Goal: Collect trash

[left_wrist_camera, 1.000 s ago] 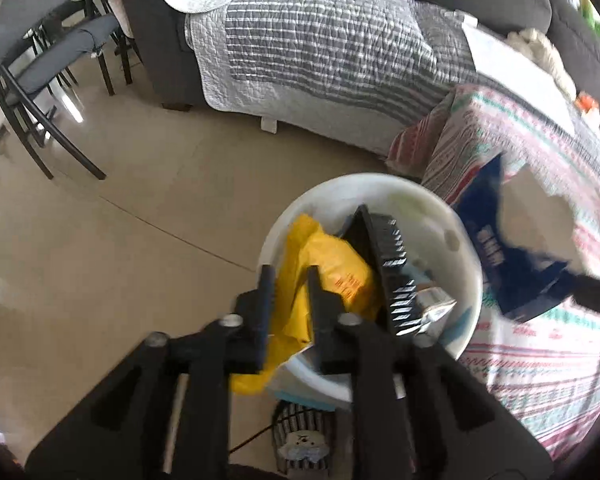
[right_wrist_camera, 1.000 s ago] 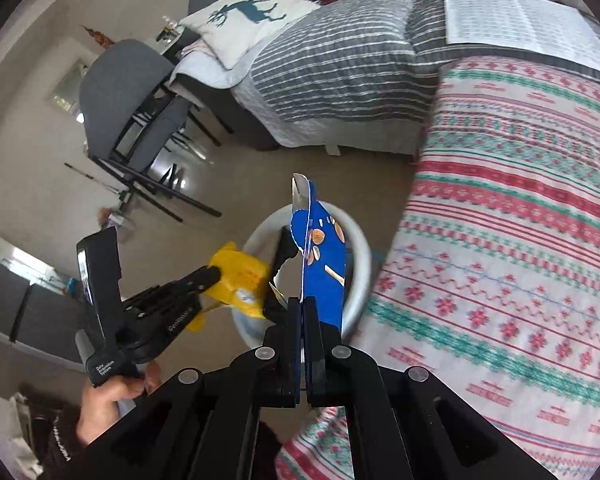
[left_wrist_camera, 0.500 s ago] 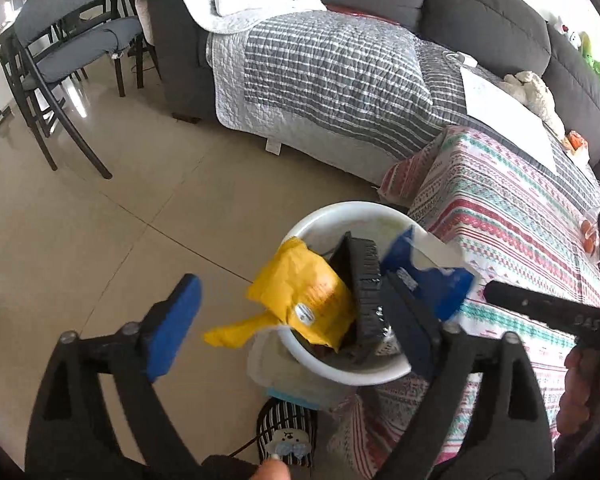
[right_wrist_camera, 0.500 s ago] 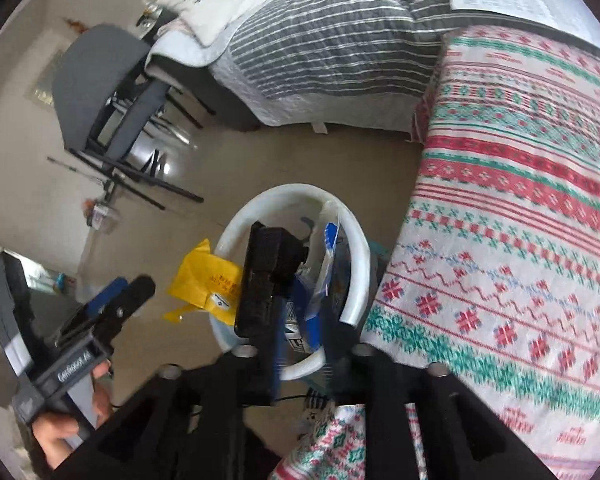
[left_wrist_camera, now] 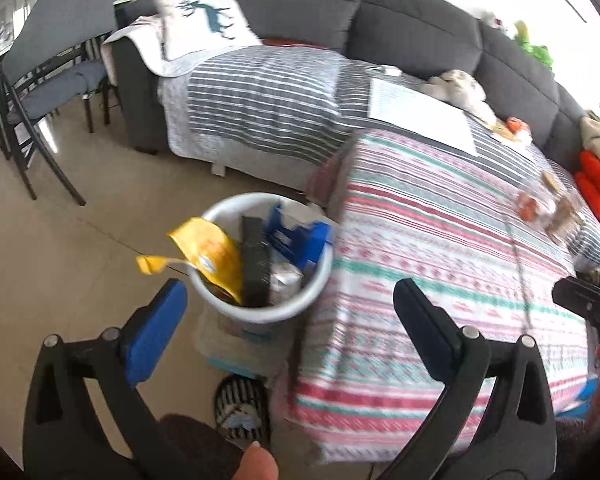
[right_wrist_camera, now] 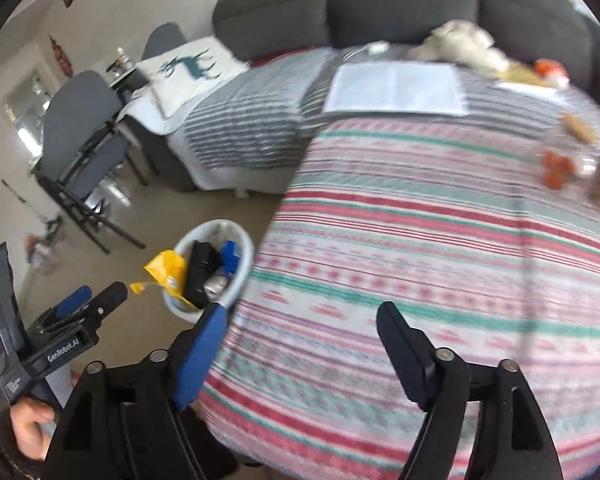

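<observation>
Both grippers are spread wide and empty, their jaws having just been opening: the left gripper (left_wrist_camera: 290, 300) and the right gripper (right_wrist_camera: 300, 320). On the floor beside the patterned worktop (left_wrist_camera: 440, 240), a white bin (left_wrist_camera: 260, 312) holds a yellow wrapper (left_wrist_camera: 210, 252), a black item (left_wrist_camera: 254, 264) and a blue packet (left_wrist_camera: 296, 236).

You are in a home living room: a dark grey sofa (left_wrist_camera: 400, 28) draped with a striped quilt (left_wrist_camera: 260, 92) and a deer-print cushion (left_wrist_camera: 204, 20), a table under a patterned cloth (left_wrist_camera: 440, 240), grey chairs (left_wrist_camera: 48, 64) on a tiled floor (left_wrist_camera: 60, 248), soft toys (left_wrist_camera: 460, 88) on the sofa.
</observation>
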Demonstrator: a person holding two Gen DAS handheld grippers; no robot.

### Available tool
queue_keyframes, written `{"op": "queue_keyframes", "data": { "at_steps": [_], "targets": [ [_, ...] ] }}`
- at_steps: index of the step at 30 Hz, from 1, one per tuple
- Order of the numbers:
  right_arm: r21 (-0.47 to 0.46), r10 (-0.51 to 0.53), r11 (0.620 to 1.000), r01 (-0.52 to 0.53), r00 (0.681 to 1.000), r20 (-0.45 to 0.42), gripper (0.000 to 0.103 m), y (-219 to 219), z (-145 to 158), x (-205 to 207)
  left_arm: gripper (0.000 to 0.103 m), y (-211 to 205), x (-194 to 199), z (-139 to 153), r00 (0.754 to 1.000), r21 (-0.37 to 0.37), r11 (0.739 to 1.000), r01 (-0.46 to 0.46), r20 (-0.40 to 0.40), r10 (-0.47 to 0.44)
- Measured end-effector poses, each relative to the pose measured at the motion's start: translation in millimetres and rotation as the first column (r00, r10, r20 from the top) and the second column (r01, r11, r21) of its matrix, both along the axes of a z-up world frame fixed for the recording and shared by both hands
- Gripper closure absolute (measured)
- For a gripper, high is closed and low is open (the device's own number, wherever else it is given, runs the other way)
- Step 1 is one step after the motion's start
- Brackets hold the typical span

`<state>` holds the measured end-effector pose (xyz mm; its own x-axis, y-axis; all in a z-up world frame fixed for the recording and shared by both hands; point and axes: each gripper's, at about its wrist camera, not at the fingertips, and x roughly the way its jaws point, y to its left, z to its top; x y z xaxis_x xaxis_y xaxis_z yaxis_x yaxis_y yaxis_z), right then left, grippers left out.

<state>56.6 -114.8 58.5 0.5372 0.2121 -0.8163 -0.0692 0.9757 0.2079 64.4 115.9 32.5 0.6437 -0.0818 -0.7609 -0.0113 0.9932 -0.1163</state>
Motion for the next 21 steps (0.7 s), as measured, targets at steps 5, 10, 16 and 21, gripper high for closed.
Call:
{"op": "queue_keyframes", "data": {
  "at_steps": [5,10,16,21],
  "targets": [
    [-0.066,-0.064,0.996,0.067,0.997,0.053,0.016,-27,7,-60,0.001,-25,-34,-1,0.999,0.009,0.999,0.050,0.015,-0.050],
    [-0.086,-0.143,0.985,0.150,0.986,0.086,0.014,-47,-10,-107,0.001,-50,-63,-13,0.994,0.041,0.994,0.105,-0.001,-0.105],
    [-0.164,-0.166,0.969,0.183,0.980,0.108,0.014,-54,-27,-135,0.001,-70,-77,-27,0.991,0.060,0.990,0.130,-0.021,-0.129],
    [-0.256,-0.157,0.947,0.191,0.976,0.148,0.014,-47,-31,-136,0.001,-78,-77,-31,0.992,0.084,0.988,0.129,-0.029,-0.127]
  ]
}}
